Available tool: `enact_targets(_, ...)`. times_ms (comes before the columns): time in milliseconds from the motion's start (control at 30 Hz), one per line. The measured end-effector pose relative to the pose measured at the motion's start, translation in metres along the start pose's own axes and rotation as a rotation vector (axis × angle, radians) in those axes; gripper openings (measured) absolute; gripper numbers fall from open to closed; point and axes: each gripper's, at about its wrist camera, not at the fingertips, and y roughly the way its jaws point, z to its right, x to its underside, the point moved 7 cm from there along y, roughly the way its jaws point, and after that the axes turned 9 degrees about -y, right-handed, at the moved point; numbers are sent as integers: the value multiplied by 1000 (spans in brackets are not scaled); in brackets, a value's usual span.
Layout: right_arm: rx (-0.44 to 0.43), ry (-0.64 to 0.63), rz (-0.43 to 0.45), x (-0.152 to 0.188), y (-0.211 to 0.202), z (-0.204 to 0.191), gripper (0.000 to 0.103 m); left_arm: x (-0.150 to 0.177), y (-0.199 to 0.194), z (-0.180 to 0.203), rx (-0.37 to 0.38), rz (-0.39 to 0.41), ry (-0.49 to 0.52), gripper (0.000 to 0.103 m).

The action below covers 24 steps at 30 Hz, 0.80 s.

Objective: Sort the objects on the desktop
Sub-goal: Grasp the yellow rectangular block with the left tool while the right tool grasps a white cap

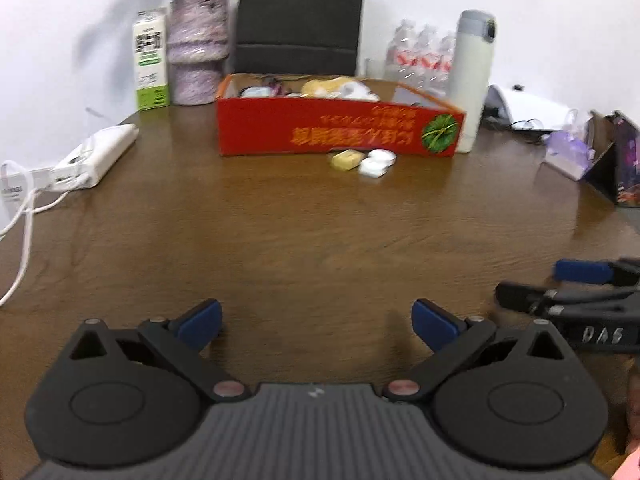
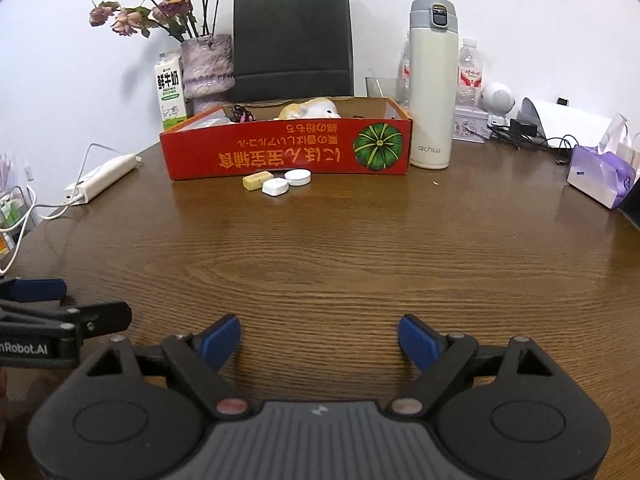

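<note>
Both tools released: left gripper [image 1: 317, 322] and right gripper [image 2: 320, 338], blue-padded, gape empty at lower frame over grained wood table [image 2: 320, 264]. Upper centre: yellow block [image 2: 257, 181], square white case [image 2: 275, 188], round white case [image 2: 297, 177] against glossy red cardboard box [image 2: 286, 152].

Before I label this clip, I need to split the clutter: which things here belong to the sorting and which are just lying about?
Part of the job:
- red box
- yellow block
- square white case
- round white case

Just lying about:
- thermos
- milk carton
- vase of flowers
- black bag
- tissue pack
- power strip
</note>
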Motion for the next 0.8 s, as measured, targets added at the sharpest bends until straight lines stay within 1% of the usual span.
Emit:
enact_targets(67, -41, 18, -6, -4, 2, 3, 86, -17, 5, 4, 1, 31, 12, 103)
enact_targets(133, -76, 45, -9, -12, 6, 10, 82, -42, 17, 10, 3, 76, 65, 101)
enact_targets(200, -60, 42, -2, -25, 13, 19, 73, -66, 40, 10, -11, 61, 75, 90)
enact_targets(233, -44, 35, 6, -32, 17, 24, 72, -75, 50, 11, -19, 53, 75, 79)
enact_targets(267, -31, 24, 19, -40, 20, 29, 71, -84, 62, 11, -13, 49, 75, 70)
enact_targets(333, -29, 12, 31, -58, 32, 38, 65, -99, 88, 14, 30, 26, 81, 69)
enact_targets(400, -67, 10, 21, -75, 49, 43, 57, -106, 110, 18, 76, 9, 104, 69)
enact_targets(433, -90, 12, 10, -83, 59, 44, 55, -107, 120, 20, 96, 1, 119, 69)
enact_targets(500, -145, 33, -12, -100, 81, 47, 46, -108, 138, 23, 113, -35, 138, 69)
enact_targets(600, -188, 57, -35, -123, 112, 47, 42, -111, 155, 24, 107, -58, 140, 58)
enact_targets(667, -184, 51, -43, -135, 132, 44, 41, -114, 161, 23, 115, -54, 136, 53)
enact_targets(800, -170, 52, -88, -146, 166, 36, 41, -115, 165, 24, 140, -48, 137, 52)
